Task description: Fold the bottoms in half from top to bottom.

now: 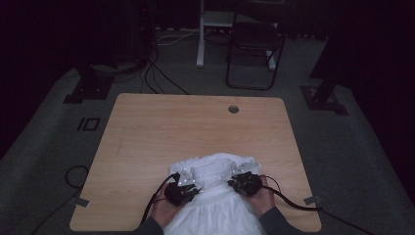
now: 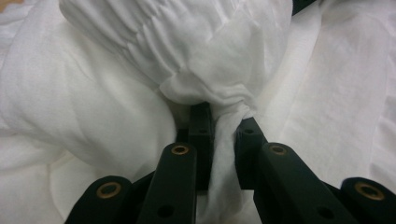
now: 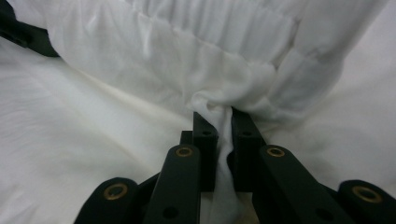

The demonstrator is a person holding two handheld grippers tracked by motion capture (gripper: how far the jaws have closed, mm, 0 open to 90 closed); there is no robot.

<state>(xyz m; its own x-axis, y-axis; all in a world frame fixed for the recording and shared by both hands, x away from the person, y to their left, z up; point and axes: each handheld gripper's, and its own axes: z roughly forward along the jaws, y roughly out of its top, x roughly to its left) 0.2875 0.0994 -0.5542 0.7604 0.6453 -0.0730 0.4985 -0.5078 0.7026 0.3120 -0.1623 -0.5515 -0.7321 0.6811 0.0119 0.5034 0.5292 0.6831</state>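
Left gripper [image 1: 192, 184] pinching white smocked dress [image 1: 215, 171]. Right gripper [image 1: 235, 179] likewise clamped on its fabric. Resting on bench [image 1: 161, 122].

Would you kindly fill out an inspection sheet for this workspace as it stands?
Surface: wooden table, round hole near far edge.
Job's things: white garment, gathered band, at near edge.
Clutter: nothing seen.
Grippers: left gripper and right gripper each pinch a fold of the garment.
Cables: one trails from each gripper; more on the floor beyond the table.
Surroundings: dark room, grey carpet, chair, stand bases.
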